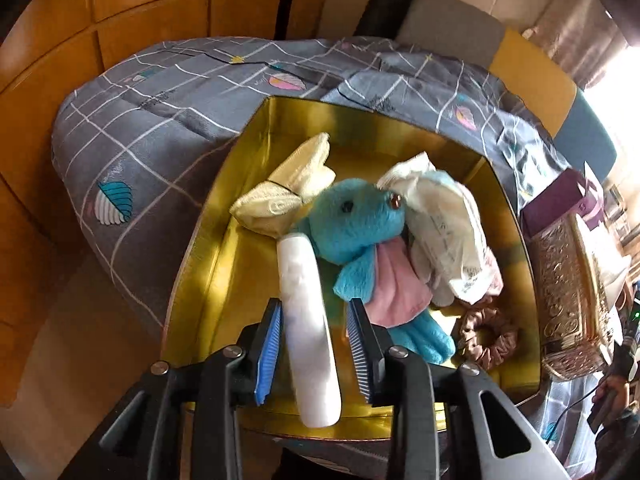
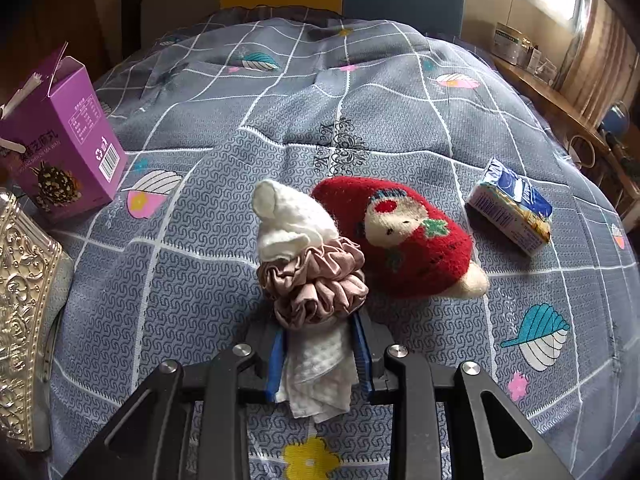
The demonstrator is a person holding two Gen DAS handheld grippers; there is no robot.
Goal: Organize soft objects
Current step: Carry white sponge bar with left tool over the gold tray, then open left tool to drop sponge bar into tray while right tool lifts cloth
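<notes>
White cloth (image 2: 316, 376) clenched in right hand-held gripper (image 2: 320, 354) | left hand-held gripper (image 1: 314, 344) released around white tube (image 1: 308, 328)

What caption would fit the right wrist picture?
Right gripper shut on a white cloth ringed by a pink scrunchie, beside a red plush toy on the grey bedspread.

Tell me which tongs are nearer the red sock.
Right. The right tongs sit just beside the red sock, gripping a white cloth; the left tongs are over the gold box.
</notes>
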